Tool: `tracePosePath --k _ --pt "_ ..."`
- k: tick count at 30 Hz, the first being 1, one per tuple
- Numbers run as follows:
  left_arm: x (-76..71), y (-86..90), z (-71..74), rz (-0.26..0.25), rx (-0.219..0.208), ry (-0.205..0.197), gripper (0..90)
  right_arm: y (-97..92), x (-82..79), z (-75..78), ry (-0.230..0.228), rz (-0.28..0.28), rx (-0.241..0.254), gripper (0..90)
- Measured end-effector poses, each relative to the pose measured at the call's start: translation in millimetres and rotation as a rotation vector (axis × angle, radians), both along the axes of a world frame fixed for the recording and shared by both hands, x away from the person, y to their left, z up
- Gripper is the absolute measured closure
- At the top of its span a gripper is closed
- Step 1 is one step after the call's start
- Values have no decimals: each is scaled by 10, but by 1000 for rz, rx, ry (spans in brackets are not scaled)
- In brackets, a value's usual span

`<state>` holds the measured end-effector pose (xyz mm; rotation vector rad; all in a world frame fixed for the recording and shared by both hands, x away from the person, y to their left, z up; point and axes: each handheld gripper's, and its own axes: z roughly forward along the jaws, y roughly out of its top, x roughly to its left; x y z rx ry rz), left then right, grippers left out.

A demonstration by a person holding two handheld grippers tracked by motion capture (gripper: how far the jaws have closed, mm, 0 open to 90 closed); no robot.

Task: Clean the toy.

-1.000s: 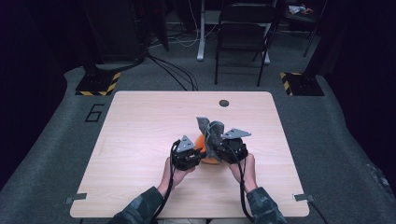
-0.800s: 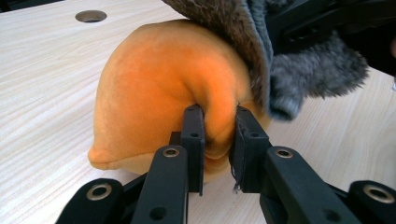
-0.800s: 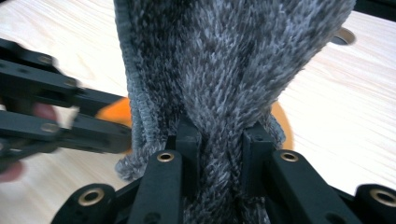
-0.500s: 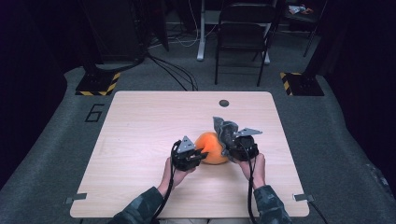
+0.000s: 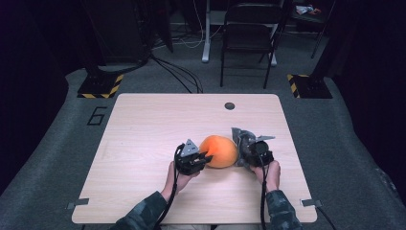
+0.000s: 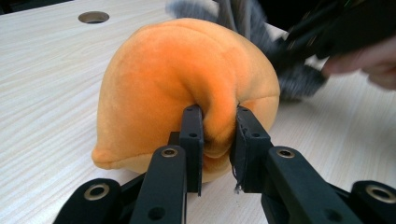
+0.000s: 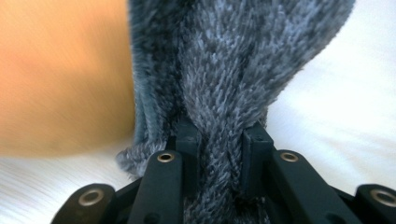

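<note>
On the near right part of the tabletop [image 5: 143,124] sits the orange plush [image 5: 219,151], with the grey furry cloth [image 5: 241,139] touching its right side. The left hand-held gripper [image 6: 218,135] pinches a fold of the plush between its pads, while the right hand-held gripper [image 7: 218,140] is clamped on a bunched strand of the cloth. Both bites are shallow pinches of soft fabric, so any pull apart could make one slip free. It looks as if cloth and plush are joined, though blur hides the seam; if so, tugging could drag the plush off balance or toward the right edge.
</note>
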<state>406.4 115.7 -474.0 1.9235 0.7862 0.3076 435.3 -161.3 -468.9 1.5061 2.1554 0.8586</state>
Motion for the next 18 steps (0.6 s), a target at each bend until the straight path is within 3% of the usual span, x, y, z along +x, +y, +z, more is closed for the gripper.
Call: tracePosePath --k 5,7,8,10,12,13,15,18 --pt "1 -3 -5 5 -10 -4 752 -3 -137 497 -125 47 134 735" --pt "1 -1 -5 8 -10 -4 749 99 -189 623 -145 94 172 735" --pt "3 2 -3 6 -7 -9 746 167 -210 645 -146 120 165 735" --pt "-1 0 -2 7 -13 -7 736 318 -220 595 -116 170 131 734" --pt "-2 7 12 -1 5 -16 714 448 -195 440 -82 194 64 733" --pt "-2 13 20 -8 17 -10 684 496 -189 356 -55 191 54 733" --pt "-16 19 35 2 21 -17 607 516 -169 269 -79 183 40 733" --pt "-33 12 48 1 82 -55 460 503 -167 289 -78 162 40 732"
